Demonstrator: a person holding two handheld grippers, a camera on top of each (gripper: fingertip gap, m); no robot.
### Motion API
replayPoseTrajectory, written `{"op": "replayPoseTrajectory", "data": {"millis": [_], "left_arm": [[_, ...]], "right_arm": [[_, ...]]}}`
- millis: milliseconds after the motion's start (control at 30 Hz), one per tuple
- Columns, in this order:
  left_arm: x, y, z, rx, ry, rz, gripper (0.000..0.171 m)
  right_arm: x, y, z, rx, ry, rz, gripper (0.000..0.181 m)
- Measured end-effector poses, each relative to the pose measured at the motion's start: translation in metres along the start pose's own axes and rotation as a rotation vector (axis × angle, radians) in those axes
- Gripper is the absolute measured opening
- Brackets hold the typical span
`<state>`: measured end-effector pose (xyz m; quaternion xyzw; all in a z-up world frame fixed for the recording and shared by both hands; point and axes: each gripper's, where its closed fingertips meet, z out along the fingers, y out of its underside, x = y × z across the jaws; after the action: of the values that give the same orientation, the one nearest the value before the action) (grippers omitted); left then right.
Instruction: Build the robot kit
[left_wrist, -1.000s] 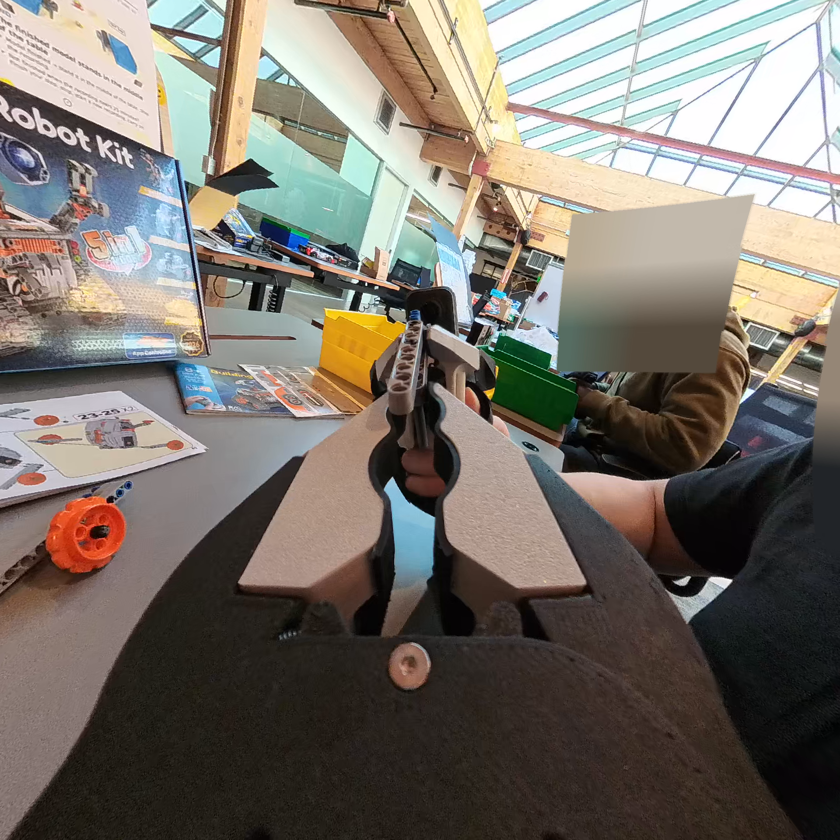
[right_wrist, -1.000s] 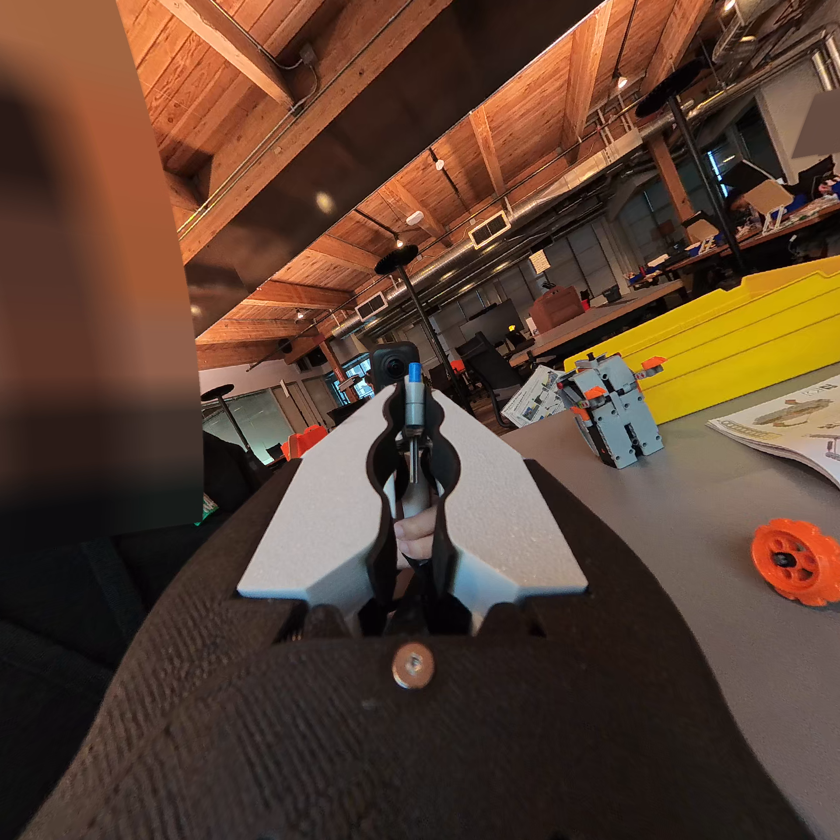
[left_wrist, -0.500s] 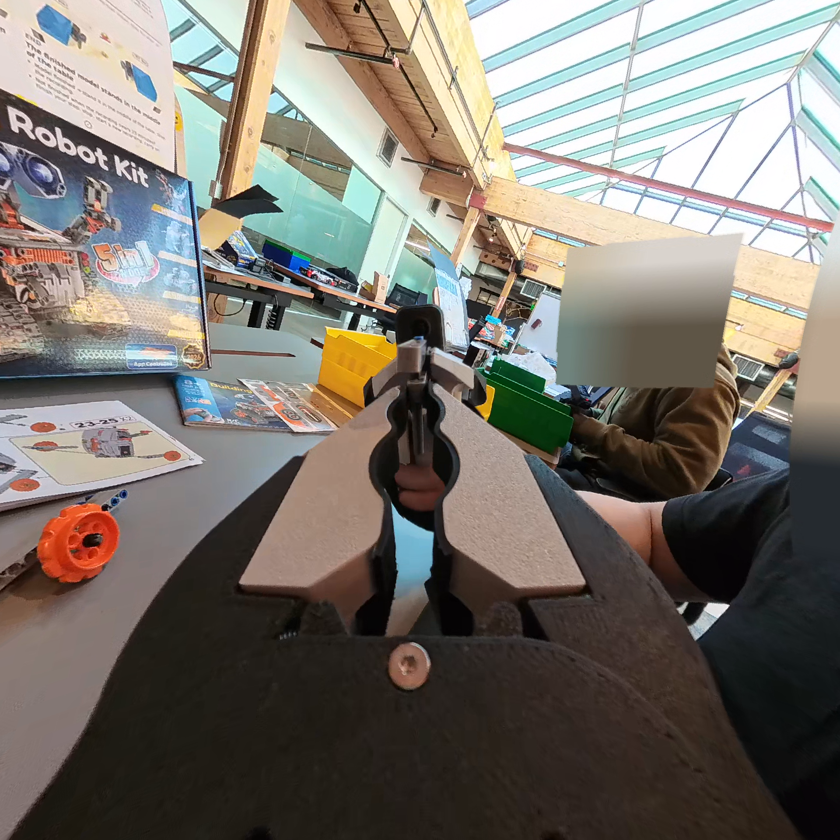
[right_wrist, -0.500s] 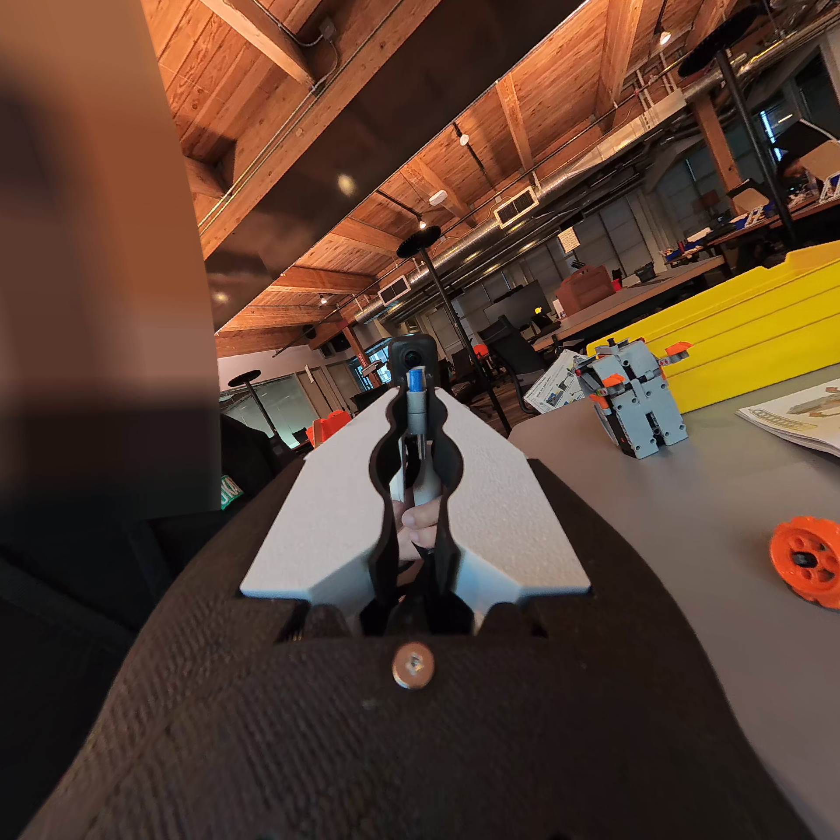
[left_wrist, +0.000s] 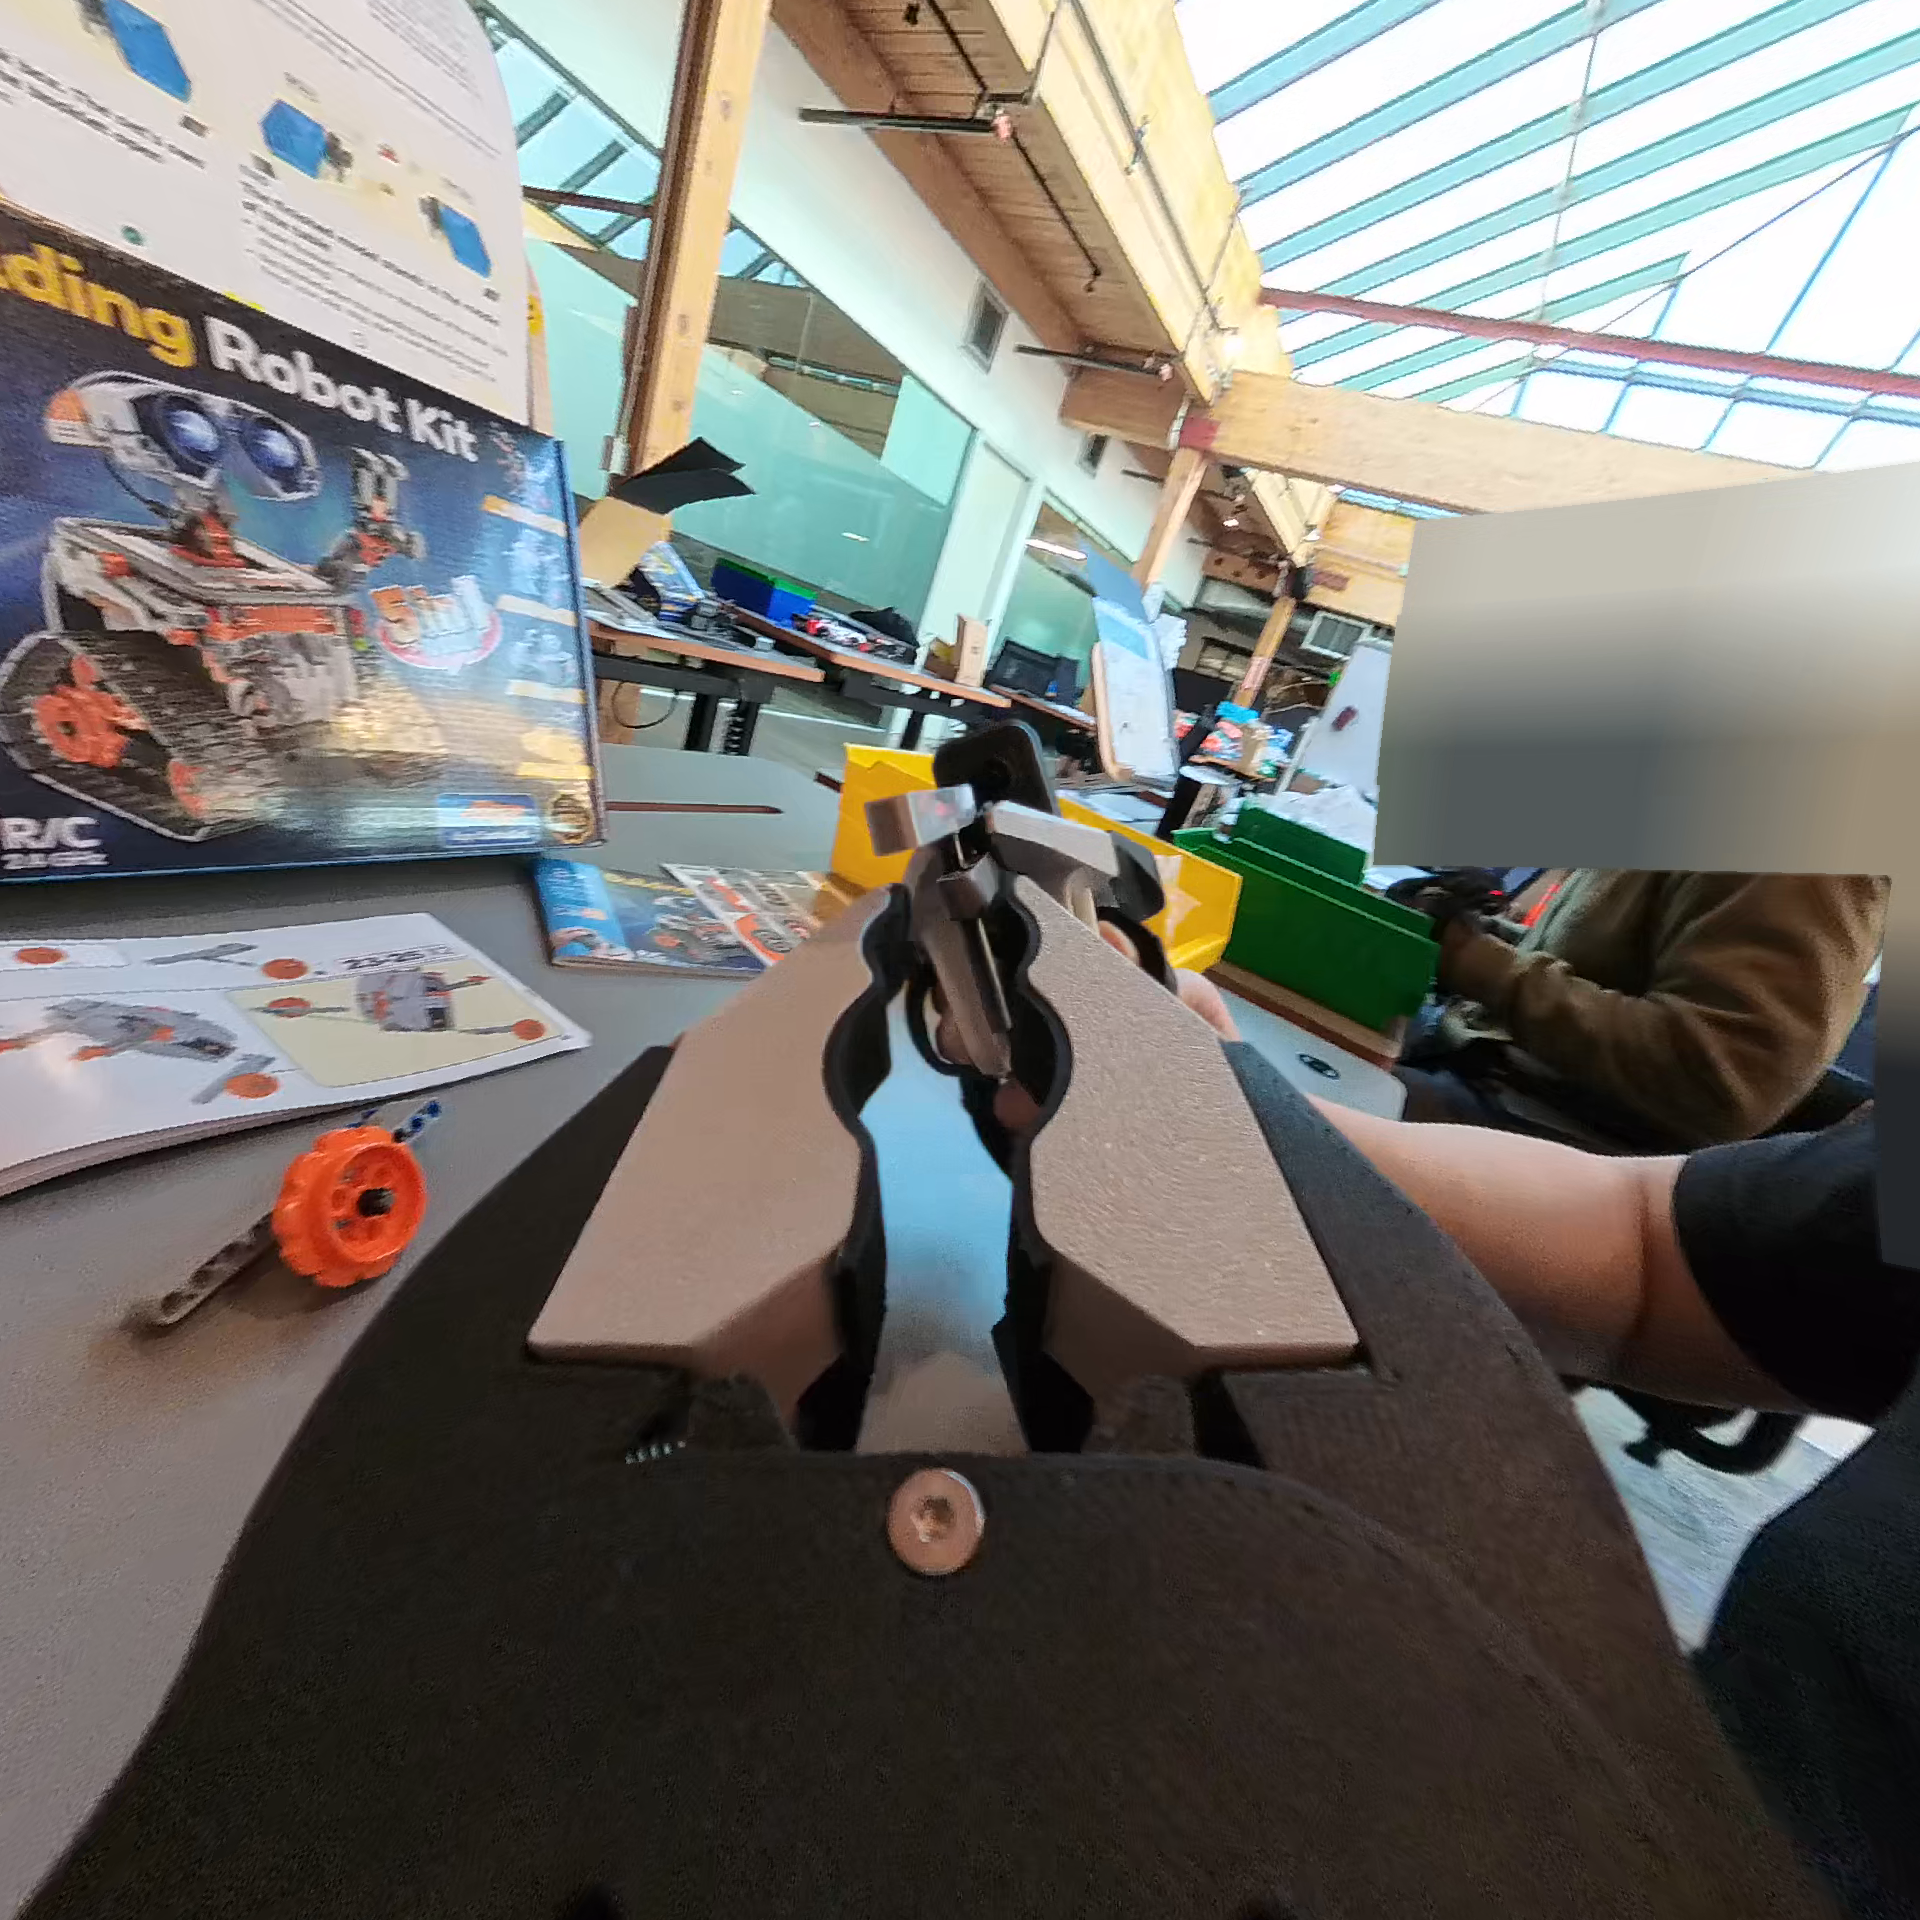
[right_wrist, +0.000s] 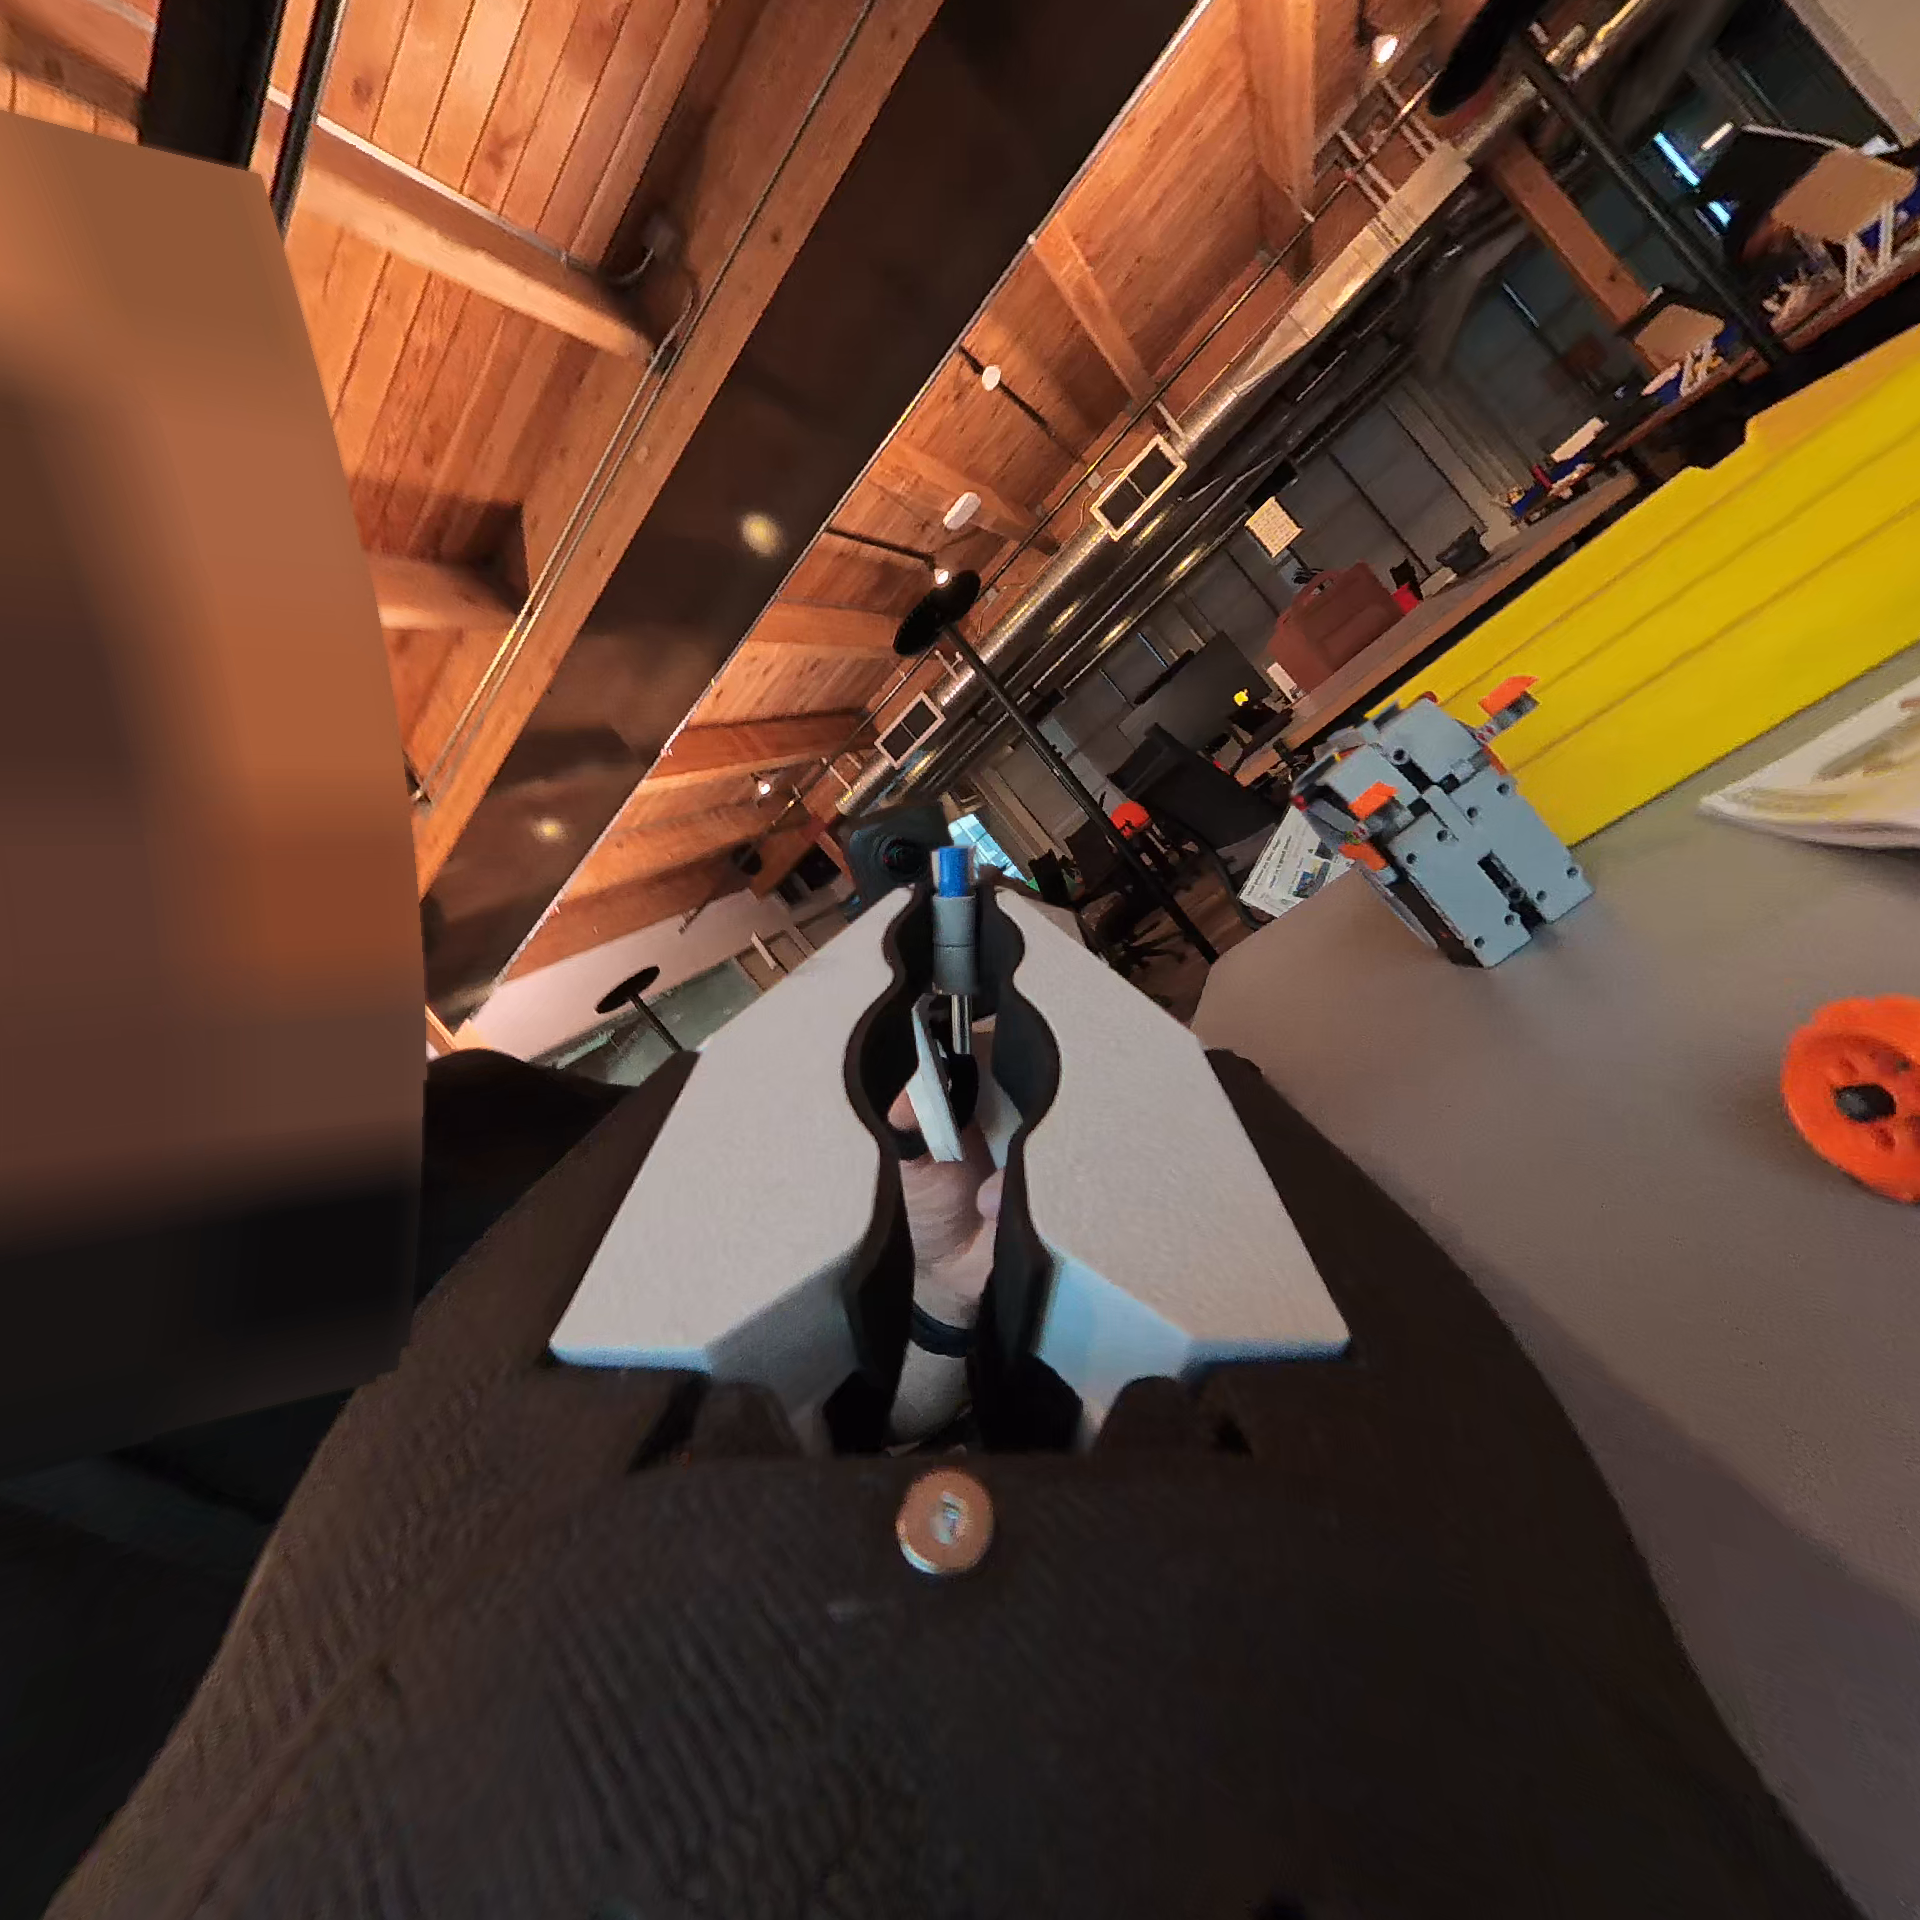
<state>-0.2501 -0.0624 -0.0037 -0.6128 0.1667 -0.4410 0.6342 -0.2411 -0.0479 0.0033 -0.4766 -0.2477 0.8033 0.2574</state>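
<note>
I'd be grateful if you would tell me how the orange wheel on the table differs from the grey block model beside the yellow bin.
The orange wheel is a single round part; the grey model is a boxy assembly of many pieces. The wheel is all orange with a dark hub; the model is grey with small orange accents. The wheel sits nearer the right tongs, the model farther off. Both rest on the grey table.

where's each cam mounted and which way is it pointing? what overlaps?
Left wrist view: on the left claw, looking along its fingers over the grey table toward the kit box and booklet; a forearm shows at right.
Right wrist view: on the right claw, tilted up toward the wooden ceiling; the grey block model stands at right.
Shared: each claw is shut on a grey part, each sees the other claw facing it, and the orange wheel is in both.
</note>
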Motion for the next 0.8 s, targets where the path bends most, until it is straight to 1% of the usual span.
{"op": "replayPoseTrajectory", "data": {"millis": [67,100,167,200,267,367,433,500,633,700,800], "left_arm": [[-0.01,0.002,-0.005,-0.017,-0.068,0.025,0.03],[-0.017,0.003,-0.011,-0.025,-0.12,0.062,0.036],[-0.031,-0.003,-0.024,-0.026,-0.246,0.209,0.05],[-0.033,-0.01,-0.029,-0.04,-0.292,0.311,0.053],[-0.027,-0.017,-0.028,-0.132,-0.314,0.521,0.053],[-0.018,-0.007,-0.014,-0.345,-0.245,0.766,0.053],[-0.021,0.006,-0.009,-0.478,-0.213,0.88,0.05],[-0.025,0.016,-0.004,-0.568,-0.202,0.951,0.049],[-0.032,0.03,0.003,-0.659,-0.217,1.037,0.046],[-0.036,0.033,0.004,-0.681,-0.236,1.085,0.045],[-0.041,0.036,0.004,-0.7,-0.249,1.13,0.038]], "right_arm": [[0.007,0.0,-0.002,-0.002,0.033,0.015,0.006],[0.01,0.001,-0.003,-0.011,0.053,0.004,0.006],[0.016,0.004,-0.003,-0.042,0.105,-0.036,0.005],[0.02,0.006,-0.003,-0.067,0.145,-0.067,0.005],[0.026,0.011,-0.003,-0.106,0.195,-0.113,0.006],[0.032,0.017,-0.003,-0.144,0.238,-0.136,0.006],[0.033,0.018,-0.003,-0.156,0.255,-0.149,0.006],[0.034,0.018,-0.004,-0.158,0.267,-0.161,0.006],[0.036,0.018,-0.006,-0.166,0.283,-0.171,0.006],[0.037,0.02,-0.006,-0.178,0.288,-0.179,0.006],[0.038,0.023,-0.005,-0.201,0.298,-0.197,0.006]]}}
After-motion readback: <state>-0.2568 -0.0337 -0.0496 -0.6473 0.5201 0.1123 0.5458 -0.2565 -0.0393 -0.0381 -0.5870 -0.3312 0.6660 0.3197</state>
